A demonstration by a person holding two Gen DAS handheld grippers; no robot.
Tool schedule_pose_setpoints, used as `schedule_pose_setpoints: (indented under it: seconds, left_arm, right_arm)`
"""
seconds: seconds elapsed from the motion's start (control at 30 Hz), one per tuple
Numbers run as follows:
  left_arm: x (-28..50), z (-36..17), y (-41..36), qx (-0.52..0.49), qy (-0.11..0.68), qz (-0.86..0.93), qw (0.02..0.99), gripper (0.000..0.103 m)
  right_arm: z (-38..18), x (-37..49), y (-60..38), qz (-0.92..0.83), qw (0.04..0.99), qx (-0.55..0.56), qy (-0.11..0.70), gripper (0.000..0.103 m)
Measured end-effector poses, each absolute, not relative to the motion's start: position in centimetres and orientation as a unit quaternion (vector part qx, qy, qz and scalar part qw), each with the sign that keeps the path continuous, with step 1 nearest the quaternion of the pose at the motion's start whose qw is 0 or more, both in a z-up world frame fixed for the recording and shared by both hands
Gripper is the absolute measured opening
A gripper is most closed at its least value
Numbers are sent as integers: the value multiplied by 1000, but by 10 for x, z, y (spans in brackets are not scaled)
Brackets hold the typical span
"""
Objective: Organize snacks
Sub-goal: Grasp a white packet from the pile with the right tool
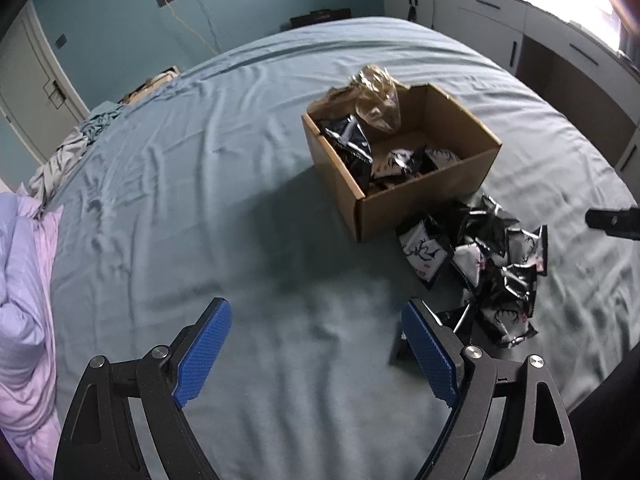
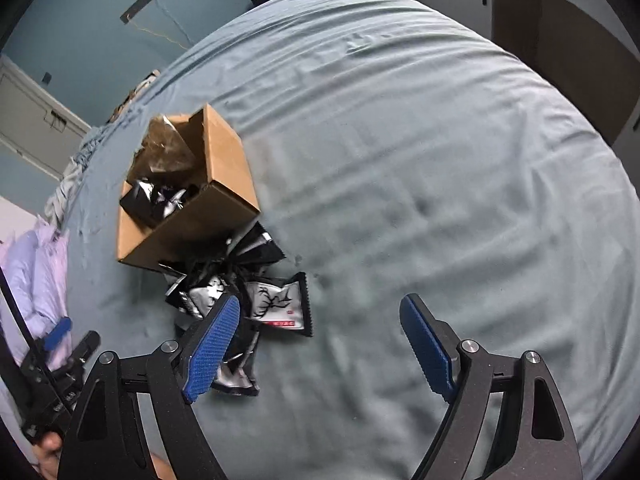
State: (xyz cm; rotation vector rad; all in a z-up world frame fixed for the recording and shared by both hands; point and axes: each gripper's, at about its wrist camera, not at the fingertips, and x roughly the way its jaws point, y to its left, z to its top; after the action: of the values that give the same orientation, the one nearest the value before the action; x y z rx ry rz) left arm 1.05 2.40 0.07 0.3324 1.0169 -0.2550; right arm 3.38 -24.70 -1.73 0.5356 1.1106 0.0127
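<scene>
An open cardboard box point(image 1: 424, 204) sits on the blue-sheeted bed point(image 1: 240, 160). It holds several black-and-white snack packets point(image 1: 404, 160) and a crumpled clear plastic bag point(image 1: 378, 98). A pile of loose snack packets point(image 1: 488, 264) lies on the sheet by the box's near right corner. My left gripper point(image 1: 316, 316) is open and empty, above the sheet left of the pile. In the right wrist view the box point(image 2: 192, 224) is at left and the pile point(image 2: 248, 300) lies below it. My right gripper point(image 2: 320, 316) is open and empty, its left finger point(image 2: 212, 348) over the pile's edge.
A lilac duvet point(image 1: 24, 300) is bunched at the bed's left edge. White cabinets and a dark desk recess point(image 1: 560, 76) stand beyond the bed's right side. A teal wall point(image 1: 120, 20) and a door point(image 1: 36, 80) are behind. The left gripper's body shows in the right wrist view point(image 2: 60, 380).
</scene>
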Motion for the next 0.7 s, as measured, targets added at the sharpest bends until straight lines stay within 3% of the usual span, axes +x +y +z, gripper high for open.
schedule_pose_setpoints:
  seconds: [0.7]
  left_arm:
    - [11,-39,-6,216,526,-150,809,88]
  right_arm:
    - [-92,105,-193,52,779,211,589,82]
